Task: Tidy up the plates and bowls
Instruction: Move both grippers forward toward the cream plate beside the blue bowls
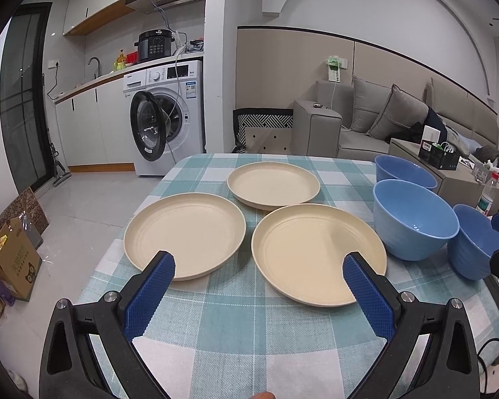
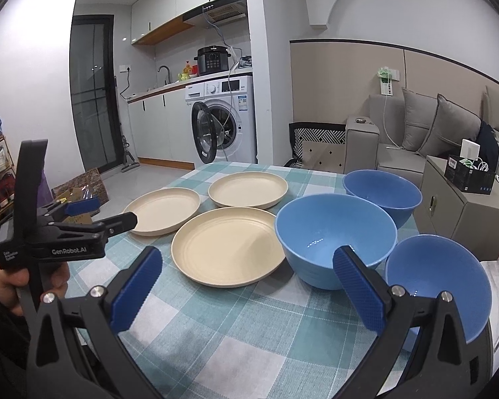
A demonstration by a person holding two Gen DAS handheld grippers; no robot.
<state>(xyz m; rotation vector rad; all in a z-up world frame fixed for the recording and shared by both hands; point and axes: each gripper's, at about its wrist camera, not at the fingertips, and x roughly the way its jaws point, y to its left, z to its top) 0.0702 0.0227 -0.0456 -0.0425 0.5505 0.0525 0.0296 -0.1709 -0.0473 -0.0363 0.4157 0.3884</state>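
Plates and bowls sit spread out on a table covered with a teal-and-white checked cloth (image 1: 236, 326), none of them stacked. Nearest the cameras, the left gripper (image 1: 258, 267) hovers low over the near part of the cloth with its blue-padded fingers spread wide and nothing between them. The right gripper (image 2: 248, 262) is likewise spread apart and empty, held above the cloth on the bowl side.

Just beyond the left gripper lie two cream plates side by side: the near left plate (image 1: 185, 231) and the near right plate (image 1: 316, 252), close to one another but with a strip of cloth between them. To the right of these, at the table's right edge, stands the nearest blue bowl (image 2: 449, 276), upright, partly hidden behind the right gripper's finger. Next to it, a little farther in, is the middle blue bowl (image 2: 329, 232), the largest looking of the three, just beside the near right plate.

Farther back, the third cream plate (image 1: 272, 183) lies toward the far side of the table, behind the gap between the two near plates. The far blue bowl (image 2: 382, 189) stands at the far right corner, close behind the middle bowl.

Past the table, a white washing machine (image 1: 169, 113) stands with its round door swung open, and a grey sofa (image 1: 376, 116) runs along the right wall.
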